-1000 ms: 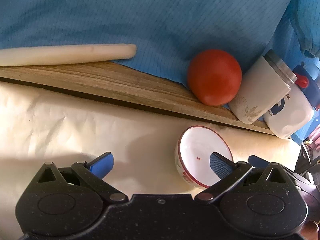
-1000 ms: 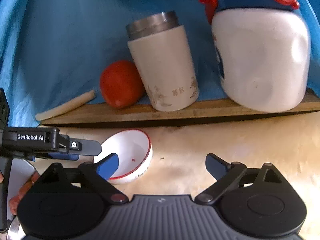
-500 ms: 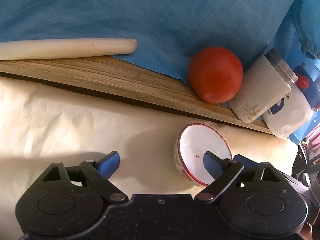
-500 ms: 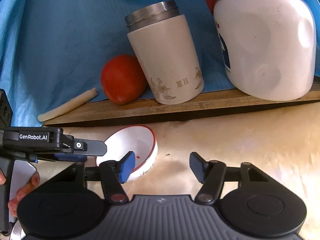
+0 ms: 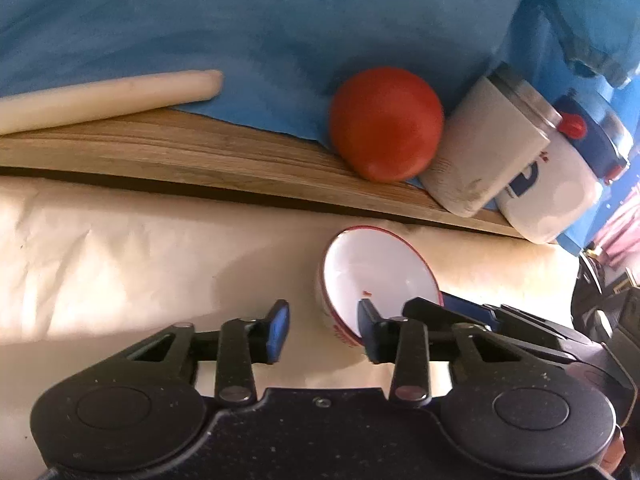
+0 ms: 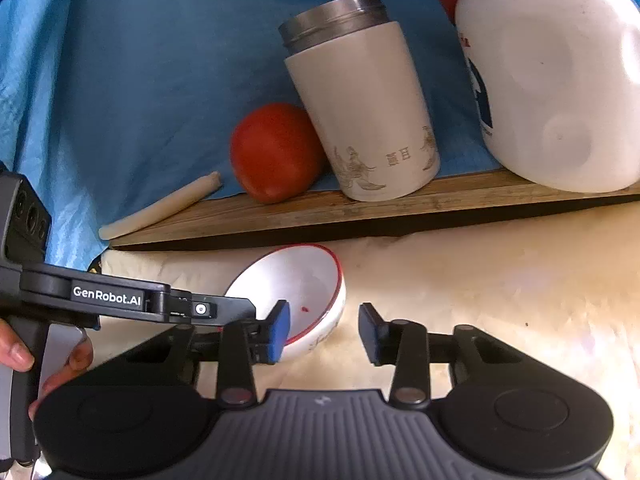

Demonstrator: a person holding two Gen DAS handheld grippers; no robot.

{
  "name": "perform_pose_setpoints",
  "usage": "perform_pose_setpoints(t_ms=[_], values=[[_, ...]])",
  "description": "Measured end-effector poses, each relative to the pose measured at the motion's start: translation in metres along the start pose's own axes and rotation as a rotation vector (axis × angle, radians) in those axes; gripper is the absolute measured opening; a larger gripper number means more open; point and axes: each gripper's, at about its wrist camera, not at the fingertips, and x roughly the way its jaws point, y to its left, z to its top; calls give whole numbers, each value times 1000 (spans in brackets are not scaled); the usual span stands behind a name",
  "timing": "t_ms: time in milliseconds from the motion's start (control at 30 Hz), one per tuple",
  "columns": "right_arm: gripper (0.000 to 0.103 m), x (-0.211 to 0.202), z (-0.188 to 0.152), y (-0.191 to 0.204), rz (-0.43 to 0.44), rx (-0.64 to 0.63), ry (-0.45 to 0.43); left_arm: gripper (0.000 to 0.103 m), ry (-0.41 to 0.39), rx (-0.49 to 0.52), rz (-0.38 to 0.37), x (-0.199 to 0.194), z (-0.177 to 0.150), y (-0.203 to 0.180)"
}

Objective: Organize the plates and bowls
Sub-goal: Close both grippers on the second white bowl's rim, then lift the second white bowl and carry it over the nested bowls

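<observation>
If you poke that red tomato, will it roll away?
Probably a little. The tomato looks round and smooth, so it may roll along the wooden board. The cream tumbler right beside it would likely block that side.

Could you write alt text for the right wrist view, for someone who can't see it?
A handheld black tool points at a white, red-rimmed bowl on a cream cloth, its blue-padded fingers apart. Behind, a wooden board holds a tomato, a white canister and a white jug.
</observation>
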Motion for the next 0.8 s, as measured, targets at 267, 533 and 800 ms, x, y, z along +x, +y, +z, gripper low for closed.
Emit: perform_pose_setpoints(t_ms=[267,533,800], values=[[25,2,-1,2,4,-11,17,21,13,54,-7,-4,-4,-14],[16,0,-4,7,-26,-28,23,17,3,56,9,-9,-10,-19],[10,-6,-6,13,-38,-48,17,13,-6,70,47,-10,-15,-35]])
